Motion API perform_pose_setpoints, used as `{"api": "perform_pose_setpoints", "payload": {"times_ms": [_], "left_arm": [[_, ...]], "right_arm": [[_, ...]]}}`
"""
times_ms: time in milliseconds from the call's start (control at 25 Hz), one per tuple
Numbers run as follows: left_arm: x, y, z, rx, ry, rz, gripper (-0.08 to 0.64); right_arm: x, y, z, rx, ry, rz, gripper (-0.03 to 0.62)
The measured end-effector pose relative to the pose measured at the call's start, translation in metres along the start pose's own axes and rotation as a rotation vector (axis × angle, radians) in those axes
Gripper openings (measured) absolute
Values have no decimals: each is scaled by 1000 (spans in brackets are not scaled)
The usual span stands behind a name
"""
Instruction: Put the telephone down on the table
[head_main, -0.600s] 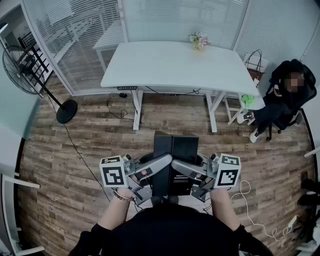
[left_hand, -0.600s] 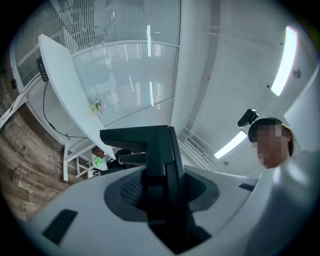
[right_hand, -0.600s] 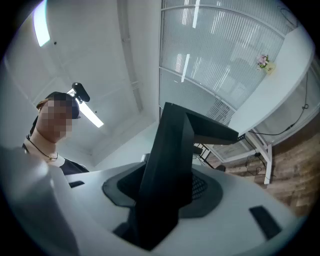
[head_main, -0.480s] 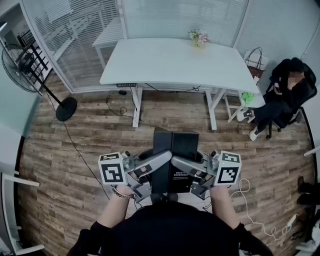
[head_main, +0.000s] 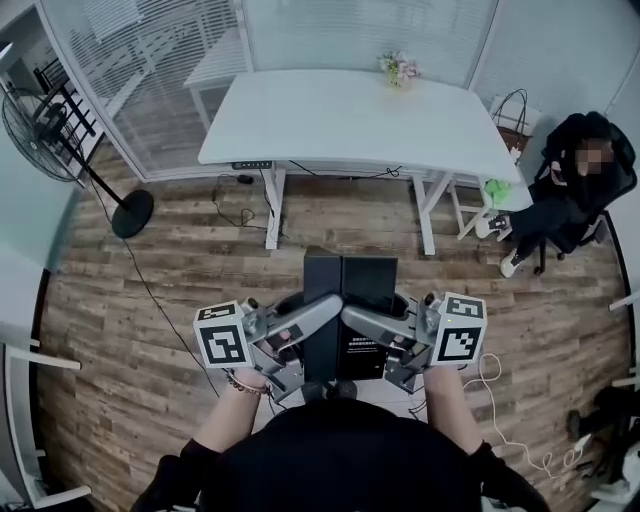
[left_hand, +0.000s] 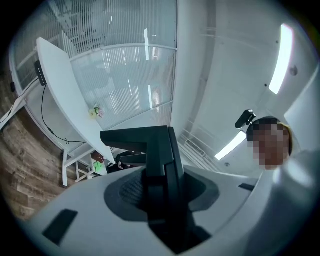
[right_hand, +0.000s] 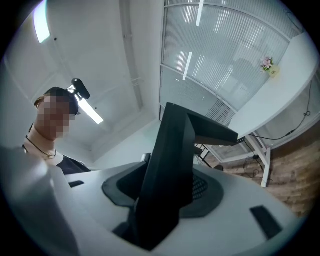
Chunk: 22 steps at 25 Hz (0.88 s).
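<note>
Compared with the earlier frames, the left gripper (head_main: 305, 325), the black telephone (head_main: 350, 275) and the right gripper (head_main: 372, 325) sit slightly higher in the head view, with the grip unchanged. Each gripper pinches an opposite side of the telephone, jaws closed on a thin edge of its body, probably so that the bulky load hangs balanced between them, close to the person's chest and above the wooden floor (head_main: 150, 330). Set-down has not yet begun: the white table (head_main: 330, 115) stands ahead, well apart from the telephone, its top bare except for a small bunch of flowers (head_main: 398, 72) at the far edge.
</note>
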<state>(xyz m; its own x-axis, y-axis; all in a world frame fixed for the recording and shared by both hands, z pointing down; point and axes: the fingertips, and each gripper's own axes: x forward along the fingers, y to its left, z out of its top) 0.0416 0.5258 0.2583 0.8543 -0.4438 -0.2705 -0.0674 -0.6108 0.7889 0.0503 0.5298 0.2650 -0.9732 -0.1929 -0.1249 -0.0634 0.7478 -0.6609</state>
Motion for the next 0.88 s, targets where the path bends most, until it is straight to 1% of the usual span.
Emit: {"api": "perform_pose_setpoints", "payload": {"times_ms": [200,400,560,640,760,880], "left_arm": [[-7,6,9,23,-13,24,179],[-21,11,16,8,-22,8,178],[-34,14,19,21,-15,-4,179],[-44,17,18,14,-7,-6,179],[-55,19,18,7,-2,-12,179],[-58,22,18,6,7,-8,179]], "right_arm": [[9,-7,0,23,-3,-24,206],[23,-10,-5,43,0,-54,212],[34,-12,-14,43,-24,-54,213],[41,-12,-21,50,-33,-59,213],[47,-13,-28,71,-52,-75,212],[49,-17,-31,102,-78,-82,195]]}}
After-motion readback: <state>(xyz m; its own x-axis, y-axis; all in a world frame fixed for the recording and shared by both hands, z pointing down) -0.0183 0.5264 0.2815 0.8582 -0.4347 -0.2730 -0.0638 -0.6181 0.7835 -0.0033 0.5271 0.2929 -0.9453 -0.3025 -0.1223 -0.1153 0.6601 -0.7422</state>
